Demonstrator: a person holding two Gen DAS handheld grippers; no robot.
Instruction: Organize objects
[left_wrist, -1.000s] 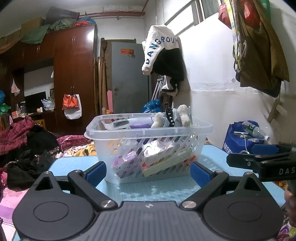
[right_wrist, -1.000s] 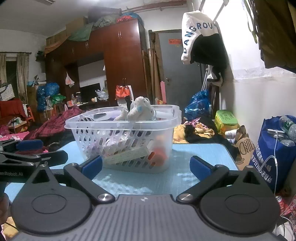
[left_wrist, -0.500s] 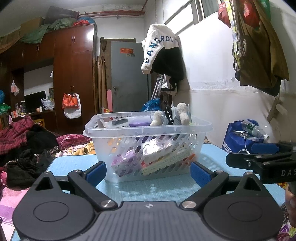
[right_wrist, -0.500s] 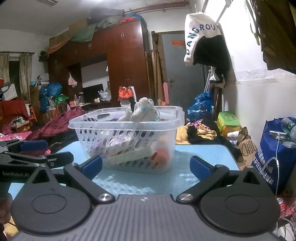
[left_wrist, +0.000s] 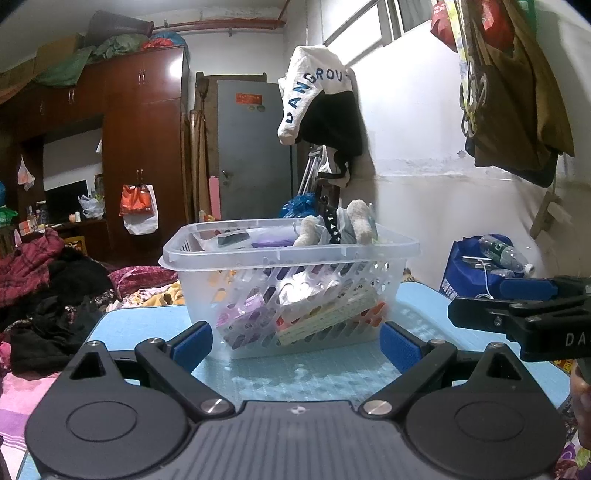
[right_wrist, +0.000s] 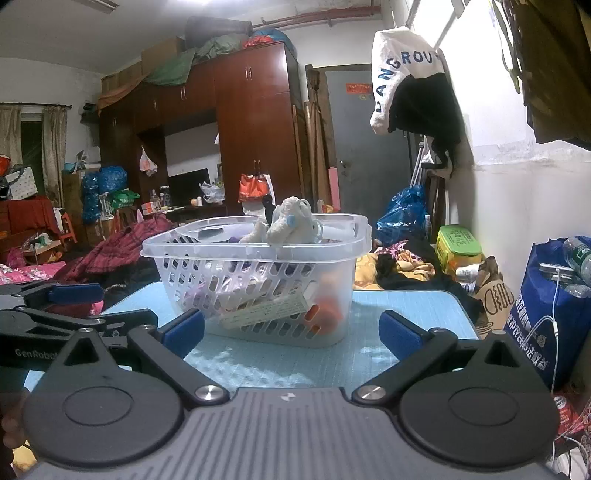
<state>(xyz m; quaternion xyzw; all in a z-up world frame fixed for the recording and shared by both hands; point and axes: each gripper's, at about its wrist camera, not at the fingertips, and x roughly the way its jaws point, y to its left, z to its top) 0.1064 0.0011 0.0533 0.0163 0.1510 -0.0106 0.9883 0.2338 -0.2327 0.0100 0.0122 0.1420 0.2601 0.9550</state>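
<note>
A clear plastic basket (left_wrist: 258, 254) (right_wrist: 332, 291) stands on the light blue table (left_wrist: 306, 373) (right_wrist: 280, 362), packed with boxes, packets and a white plush toy (right_wrist: 291, 225) (left_wrist: 360, 225) poking over the rim. My left gripper (left_wrist: 295, 341) is open just in front of the basket, nothing between its blue pads. My right gripper (right_wrist: 291, 332) is open as well, a little back from the basket. Each gripper shows at the edge of the other's view, the right gripper (left_wrist: 517, 317) and the left gripper (right_wrist: 55, 310).
A white wall (left_wrist: 424, 155) runs along the right with hanging clothes (left_wrist: 321, 107). A blue bag with bottles (right_wrist: 554, 302) sits by the table's right side. Piles of clothes (left_wrist: 44, 288) lie left of the table. A wardrobe (right_wrist: 251, 140) and door (left_wrist: 255, 147) stand behind.
Both cameras have drifted slightly; the basket sits a touch higher in the left view and further right in the right view. Both grippers stay open and empty.
</note>
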